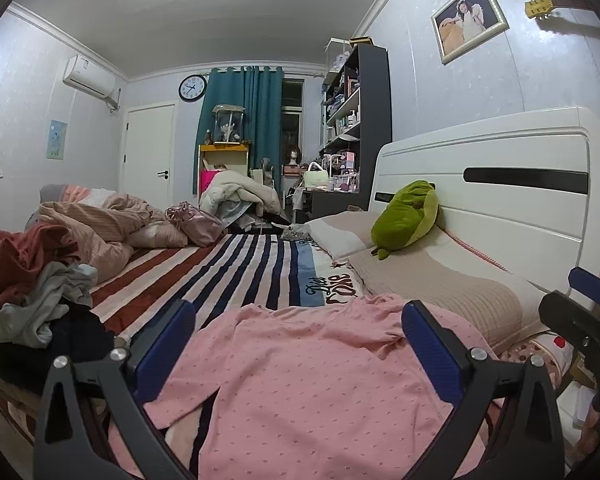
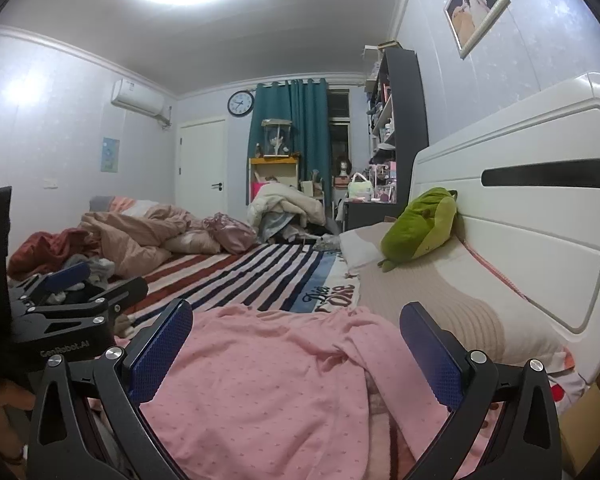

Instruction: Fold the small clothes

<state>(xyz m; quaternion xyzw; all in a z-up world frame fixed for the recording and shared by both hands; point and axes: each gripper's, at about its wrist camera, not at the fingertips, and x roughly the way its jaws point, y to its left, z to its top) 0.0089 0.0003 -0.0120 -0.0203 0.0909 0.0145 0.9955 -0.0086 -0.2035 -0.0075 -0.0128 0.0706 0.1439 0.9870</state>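
Note:
A pink dotted small garment (image 1: pixel 300 376) lies spread on the striped bed cover (image 1: pixel 236 268), directly below both grippers; it also shows in the right wrist view (image 2: pixel 268 376). My left gripper (image 1: pixel 300 344) is open, its blue pads wide apart over the garment, holding nothing. My right gripper (image 2: pixel 296 344) is open too, just above the garment's right part. The right gripper shows at the right edge of the left wrist view (image 1: pixel 580 308), and the left gripper at the left of the right wrist view (image 2: pixel 72 284).
A heap of unfolded clothes (image 1: pixel 32 292) lies at the left. A crumpled beige duvet (image 1: pixel 112 224) is behind it. Pillows (image 1: pixel 440 280) and a green plush toy (image 1: pixel 408 216) rest against the white headboard (image 1: pixel 500 184) on the right.

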